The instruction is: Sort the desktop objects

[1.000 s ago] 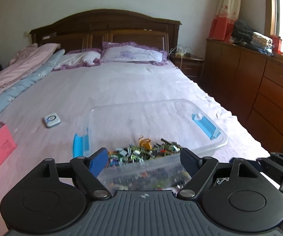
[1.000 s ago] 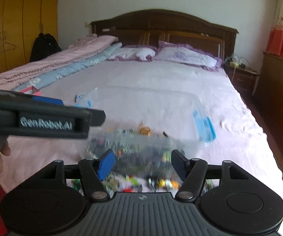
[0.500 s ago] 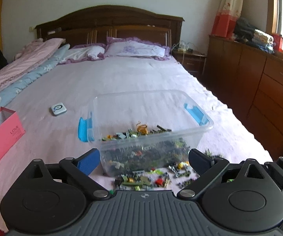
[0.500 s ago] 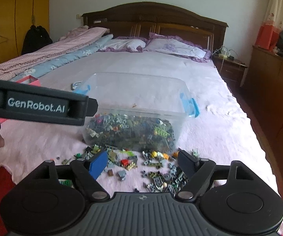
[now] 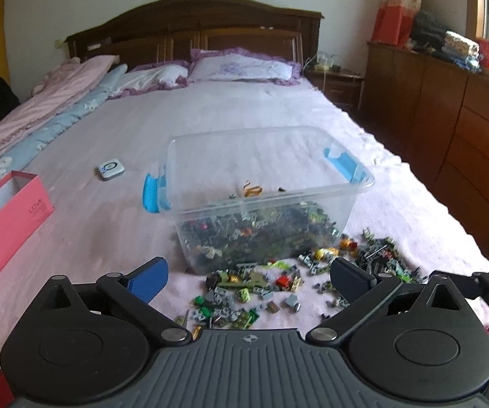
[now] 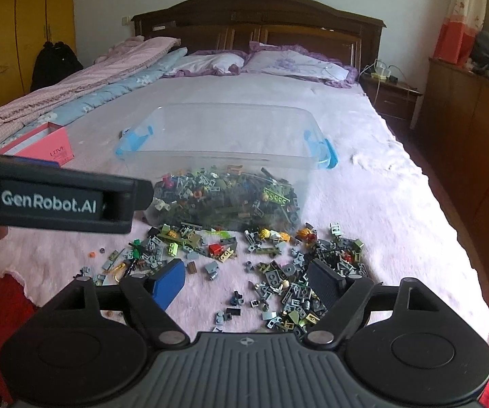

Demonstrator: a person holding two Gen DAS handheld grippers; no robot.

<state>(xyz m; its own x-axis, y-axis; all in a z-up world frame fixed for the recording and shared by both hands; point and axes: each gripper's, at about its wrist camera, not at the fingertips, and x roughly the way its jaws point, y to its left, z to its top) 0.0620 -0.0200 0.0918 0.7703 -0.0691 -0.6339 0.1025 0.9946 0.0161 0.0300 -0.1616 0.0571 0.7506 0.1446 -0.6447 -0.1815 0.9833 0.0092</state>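
- Left wrist view: I can make out faint lettering on the side of the pink box (image 5: 8,217), too small to read with confidence. It stands open at the left of the bed (image 5: 237,115).
- A small white device (image 5: 110,169) with a ring mark lies on the sheet between the pink box and the bin.
- My left gripper (image 5: 249,277) has its jaws opening, spread wide, with nothing pinched; loose pieces lie on the sheet under the gap.
- The clear bin (image 5: 268,183) with blue latches sits mid-bed, its lower part packed with small building bricks (image 5: 261,234), mostly grey, olive and black.
- Scattered bricks (image 5: 265,289) lie on the sheet just in front of the bin.
- Right wrist view: "GenRobot.AI" reads in white on the black bar of the left gripper crossing the left edge.
- The pink box (image 6: 45,149) shows "LOVE" on its side.
- My right gripper (image 6: 246,280) stands parted, empty, over the scattered bricks (image 6: 271,272), which spread along the near edge of the bed (image 6: 380,183).
- Red, orange, lime and yellow bits show among the grey.
- The clear bin (image 6: 231,142) sits just beyond the spill.
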